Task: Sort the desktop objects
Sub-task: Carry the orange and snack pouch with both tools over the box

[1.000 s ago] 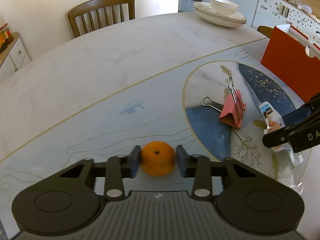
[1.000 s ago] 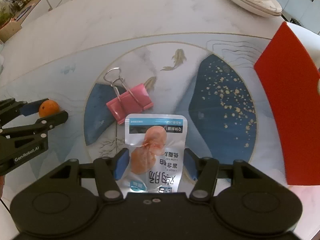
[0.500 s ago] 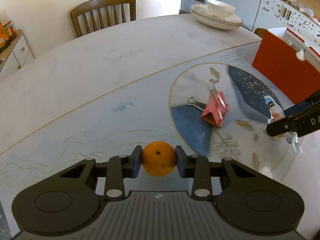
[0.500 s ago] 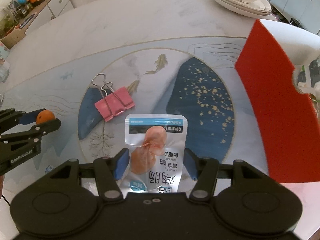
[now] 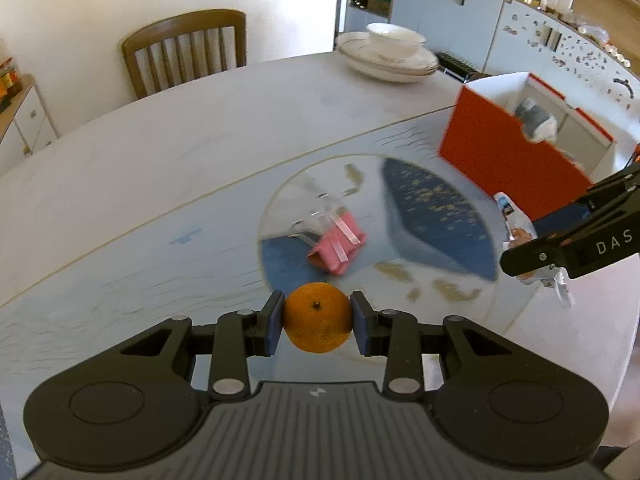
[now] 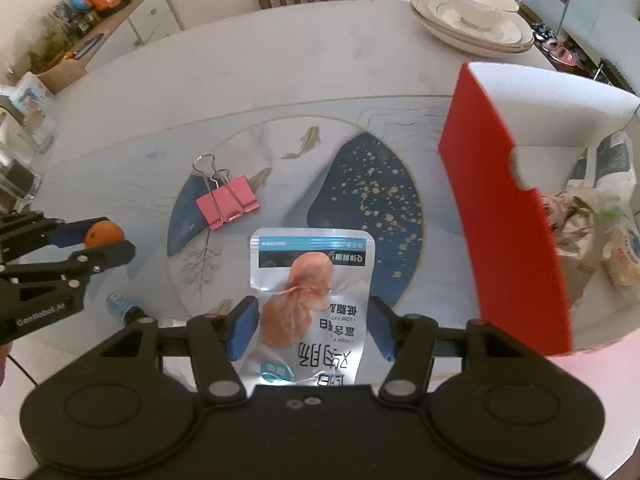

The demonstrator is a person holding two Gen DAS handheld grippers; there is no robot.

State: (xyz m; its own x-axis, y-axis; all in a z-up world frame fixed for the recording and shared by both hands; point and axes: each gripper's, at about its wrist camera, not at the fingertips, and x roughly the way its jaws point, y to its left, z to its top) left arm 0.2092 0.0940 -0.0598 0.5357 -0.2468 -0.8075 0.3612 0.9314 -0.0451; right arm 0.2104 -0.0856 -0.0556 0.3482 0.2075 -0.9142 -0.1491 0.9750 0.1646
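Home dining room, open to a kitchen. Round marble-look table (image 6: 248, 64) with a painted fish-and-blue centre, wooden slat-back chair (image 5: 188, 48) pushed in at the far side. Stacked white plates and bowl (image 5: 390, 54) on the tabletop. Pale cabinets (image 5: 444, 8) behind. Low sideboard (image 6: 120, 28) crowded with snack bags and jars.

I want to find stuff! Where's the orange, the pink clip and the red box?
orange (image 5: 318, 317): left wrist view, its front, below the stem.
pink clip (image 6: 227, 201): right wrist view, its pink body.
red box (image 6: 502, 216): right wrist view, its red wall.
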